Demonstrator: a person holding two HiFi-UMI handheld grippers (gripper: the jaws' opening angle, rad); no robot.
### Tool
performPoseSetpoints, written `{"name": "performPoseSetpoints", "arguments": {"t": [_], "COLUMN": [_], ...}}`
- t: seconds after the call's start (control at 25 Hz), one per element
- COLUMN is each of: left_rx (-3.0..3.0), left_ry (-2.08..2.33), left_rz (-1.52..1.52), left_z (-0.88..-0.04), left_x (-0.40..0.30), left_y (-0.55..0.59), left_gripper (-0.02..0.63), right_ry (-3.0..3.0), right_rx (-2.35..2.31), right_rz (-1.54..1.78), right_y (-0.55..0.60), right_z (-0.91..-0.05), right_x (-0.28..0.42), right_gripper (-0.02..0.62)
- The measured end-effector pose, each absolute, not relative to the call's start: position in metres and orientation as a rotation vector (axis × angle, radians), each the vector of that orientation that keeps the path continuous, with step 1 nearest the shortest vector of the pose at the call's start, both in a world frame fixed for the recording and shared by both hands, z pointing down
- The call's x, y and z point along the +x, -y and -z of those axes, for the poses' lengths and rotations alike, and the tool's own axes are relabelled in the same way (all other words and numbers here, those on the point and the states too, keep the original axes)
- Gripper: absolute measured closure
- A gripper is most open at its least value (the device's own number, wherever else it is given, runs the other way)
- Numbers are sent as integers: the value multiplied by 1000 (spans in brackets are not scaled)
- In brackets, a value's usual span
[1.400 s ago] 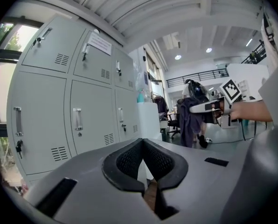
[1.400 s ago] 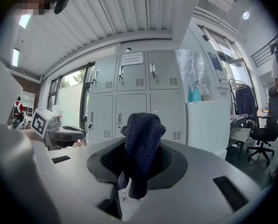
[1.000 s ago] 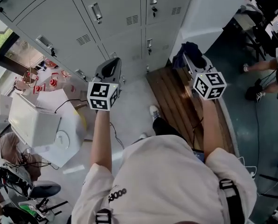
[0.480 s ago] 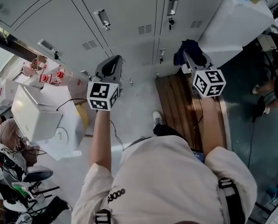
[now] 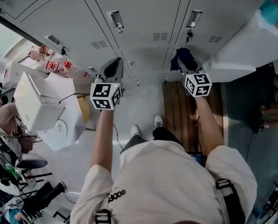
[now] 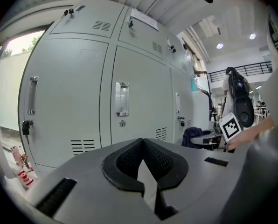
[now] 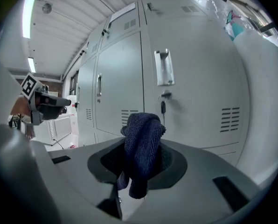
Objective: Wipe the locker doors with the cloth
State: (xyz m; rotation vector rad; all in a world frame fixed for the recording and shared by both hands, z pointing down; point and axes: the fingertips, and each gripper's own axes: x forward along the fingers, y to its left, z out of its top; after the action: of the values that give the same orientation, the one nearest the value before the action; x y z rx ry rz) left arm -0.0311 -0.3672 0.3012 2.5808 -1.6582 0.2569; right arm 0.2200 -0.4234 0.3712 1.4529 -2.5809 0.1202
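Grips a dark blue cloth (image 7: 141, 146) in the right gripper (image 5: 182, 64) before grey locker doors (image 5: 143, 13); holds the left gripper (image 6: 142, 146) clenched, empty.

Pale grey floor (image 5: 146, 104); wooden slatted platform (image 5: 176, 111) right of it. White box (image 5: 34, 104) left. Daylit window (image 6: 15, 48); ceiling spotlights (image 6: 219, 45) on.

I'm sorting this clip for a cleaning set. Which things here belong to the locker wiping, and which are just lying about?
Job in hand:
- dark blue cloth, clamped in the right gripper
- grey locker doors
- left gripper, shut and empty

Lying about:
- white box on the left
- wooden slat board on the floor
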Motion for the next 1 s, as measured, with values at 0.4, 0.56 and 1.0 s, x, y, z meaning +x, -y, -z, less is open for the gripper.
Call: {"name": "performPoseSetpoints", "arguments": {"t": [0.4, 0.56, 1.0], "left_rx": [2567, 2564, 2519], "left_ry": [1665, 1623, 1629], "left_rz": [-314, -352, -310], "left_z": [-357, -385, -400], "left_x": [-86, -101, -153], "left_y": [384, 374, 342], "left_gripper": [591, 591, 591], "right_ry": [2420, 2366, 2348], "right_rx": [1529, 1609, 1696], "right_rz": [-170, -195, -196], "right_y": [493, 509, 505], "right_z": [-476, -497, -489], "right_x": [179, 167, 114], "right_gripper": [508, 508, 506]}}
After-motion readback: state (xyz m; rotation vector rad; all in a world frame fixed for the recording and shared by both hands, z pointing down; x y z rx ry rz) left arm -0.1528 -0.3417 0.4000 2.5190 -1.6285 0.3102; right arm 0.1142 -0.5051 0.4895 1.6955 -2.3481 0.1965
